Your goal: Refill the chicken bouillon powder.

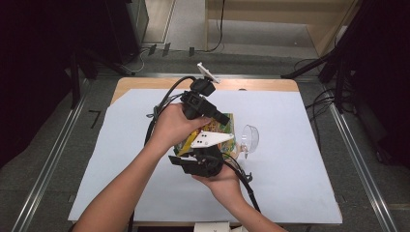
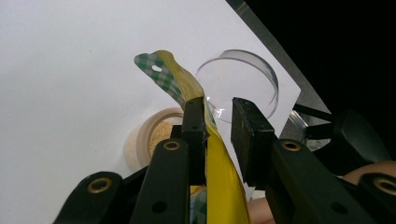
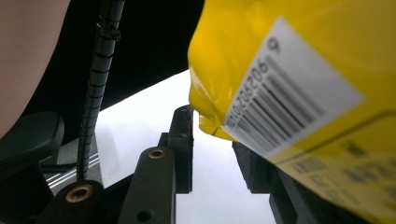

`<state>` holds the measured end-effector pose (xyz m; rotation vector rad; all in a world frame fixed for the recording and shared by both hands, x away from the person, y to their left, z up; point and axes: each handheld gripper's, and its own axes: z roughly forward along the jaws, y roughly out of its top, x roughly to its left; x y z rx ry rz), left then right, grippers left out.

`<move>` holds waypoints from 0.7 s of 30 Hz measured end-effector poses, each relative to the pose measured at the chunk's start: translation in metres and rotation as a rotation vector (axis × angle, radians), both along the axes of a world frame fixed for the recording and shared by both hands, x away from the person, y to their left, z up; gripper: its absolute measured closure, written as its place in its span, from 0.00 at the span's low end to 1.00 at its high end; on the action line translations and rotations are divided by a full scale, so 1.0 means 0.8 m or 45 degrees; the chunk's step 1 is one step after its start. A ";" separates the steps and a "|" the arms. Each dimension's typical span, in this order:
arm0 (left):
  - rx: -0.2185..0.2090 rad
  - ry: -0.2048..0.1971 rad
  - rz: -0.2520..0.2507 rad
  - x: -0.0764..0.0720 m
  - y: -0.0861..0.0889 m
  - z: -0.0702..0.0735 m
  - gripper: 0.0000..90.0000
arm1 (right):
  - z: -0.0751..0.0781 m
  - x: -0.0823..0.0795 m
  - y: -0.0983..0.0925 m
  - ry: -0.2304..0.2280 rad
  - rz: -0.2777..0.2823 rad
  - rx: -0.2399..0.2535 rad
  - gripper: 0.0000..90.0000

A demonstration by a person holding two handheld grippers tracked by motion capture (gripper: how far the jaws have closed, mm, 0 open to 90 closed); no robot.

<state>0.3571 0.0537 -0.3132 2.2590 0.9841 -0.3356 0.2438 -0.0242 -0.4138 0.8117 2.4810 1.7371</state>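
Both jaws parted around yellow packet (image 2: 219, 182) — right gripper view shows its barcode (image 3: 285, 107).

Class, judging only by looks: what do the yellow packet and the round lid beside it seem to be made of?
Yellow packet: probably thin glossy plastic film; it creases, shines and carries a printed barcode. Round lid: likely clear hard plastic; the white sheet shows through it and its rim catches light, though glass can't be excluded.
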 end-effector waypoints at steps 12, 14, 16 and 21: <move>-0.018 -0.020 -0.004 -0.009 0.008 -0.002 0.85 | -0.005 -0.003 0.003 -0.020 0.012 -0.027 0.78; -0.018 -0.025 0.001 -0.011 0.009 -0.003 0.85 | -0.006 -0.004 0.004 -0.030 0.016 -0.033 0.78; -0.024 -0.030 -0.001 -0.014 0.010 -0.003 0.85 | -0.007 -0.005 0.005 -0.032 0.019 -0.033 0.78; -0.031 -0.037 -0.001 -0.021 0.014 -0.006 0.85 | -0.013 -0.007 0.007 -0.019 0.026 -0.040 0.77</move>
